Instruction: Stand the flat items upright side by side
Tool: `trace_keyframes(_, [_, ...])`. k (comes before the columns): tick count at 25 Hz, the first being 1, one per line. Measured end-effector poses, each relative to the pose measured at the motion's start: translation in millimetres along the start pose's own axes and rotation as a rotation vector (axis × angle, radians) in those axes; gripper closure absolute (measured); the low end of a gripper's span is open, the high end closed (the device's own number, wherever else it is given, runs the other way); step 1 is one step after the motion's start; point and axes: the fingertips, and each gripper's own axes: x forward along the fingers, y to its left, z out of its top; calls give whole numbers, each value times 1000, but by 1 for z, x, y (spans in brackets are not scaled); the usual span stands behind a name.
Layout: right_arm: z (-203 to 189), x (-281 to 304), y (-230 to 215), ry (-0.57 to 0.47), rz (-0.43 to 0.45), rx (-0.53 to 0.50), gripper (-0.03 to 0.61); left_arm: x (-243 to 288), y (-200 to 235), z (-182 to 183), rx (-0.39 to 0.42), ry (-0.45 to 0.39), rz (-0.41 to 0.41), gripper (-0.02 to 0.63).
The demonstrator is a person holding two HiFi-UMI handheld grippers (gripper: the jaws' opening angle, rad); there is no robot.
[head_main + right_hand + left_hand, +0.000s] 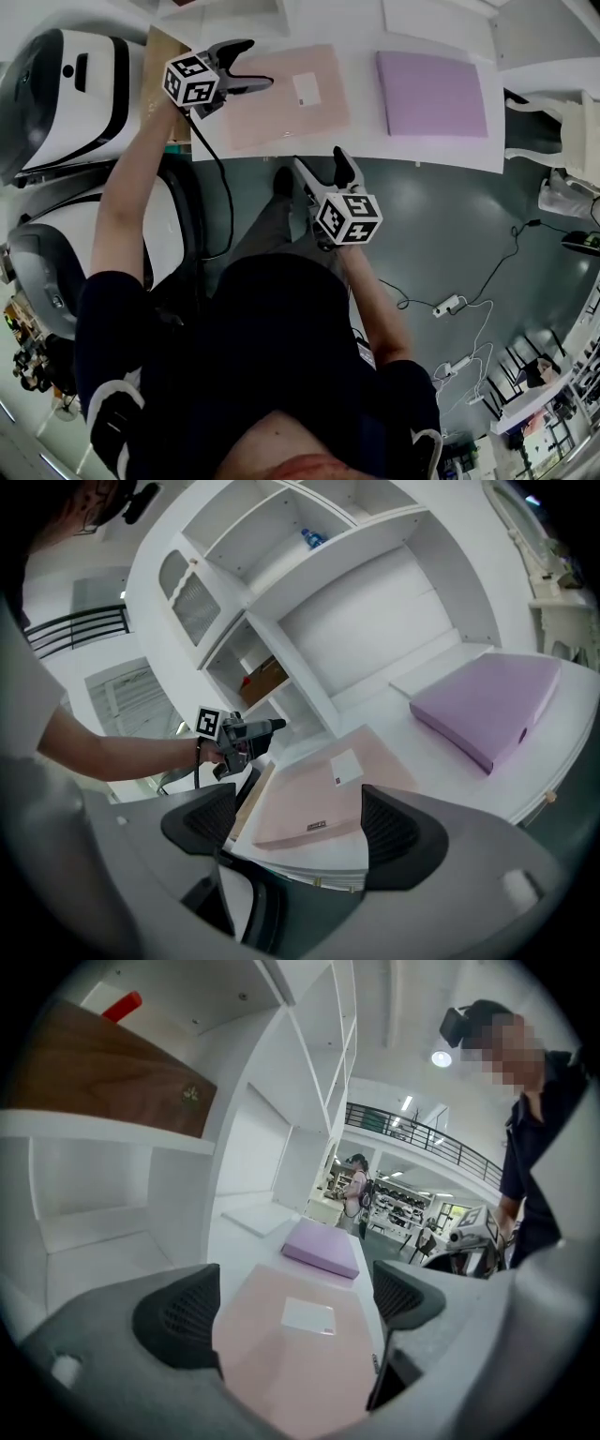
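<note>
Two flat items counted: one pink box [286, 94] with a white square label, one purple box [431, 94], both matte rectangles lying flat (well apart) on the white desk [366, 136]. Left gripper [258, 64] is over the pink box's end, jaws spread, gripping nothing. Right gripper [321, 159] is off the desk edge, jaws spread, empty.

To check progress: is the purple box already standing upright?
No, the purple box lies flat on the shelf.
</note>
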Motion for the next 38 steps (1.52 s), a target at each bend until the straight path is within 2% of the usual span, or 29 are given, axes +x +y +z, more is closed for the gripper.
trace_keyframes(9, [-21, 38, -9, 8, -4, 198, 158, 21, 31, -31, -95, 150, -143, 87])
trace_keyframes(15, [-37, 58, -20, 18, -22, 309, 158, 29, 50, -38, -95, 210, -178, 97])
trace_keyframes(19, [-45, 72, -26, 15, -35, 366, 158, 37, 54, -56, -114, 289, -223, 98])
trace_keyframes(29, [-60, 96, -39, -37, -16, 569, 160, 49, 66, -77, -155, 442, -305, 104])
trace_keyframes(34, [-65, 106, -42, -57, -14, 632, 160, 55, 70, -86, -169, 527, -349, 104])
trace_keyframes(38, [-64, 110, -41, -85, 3, 688, 158, 57, 71, -93, -174, 564, -365, 104])
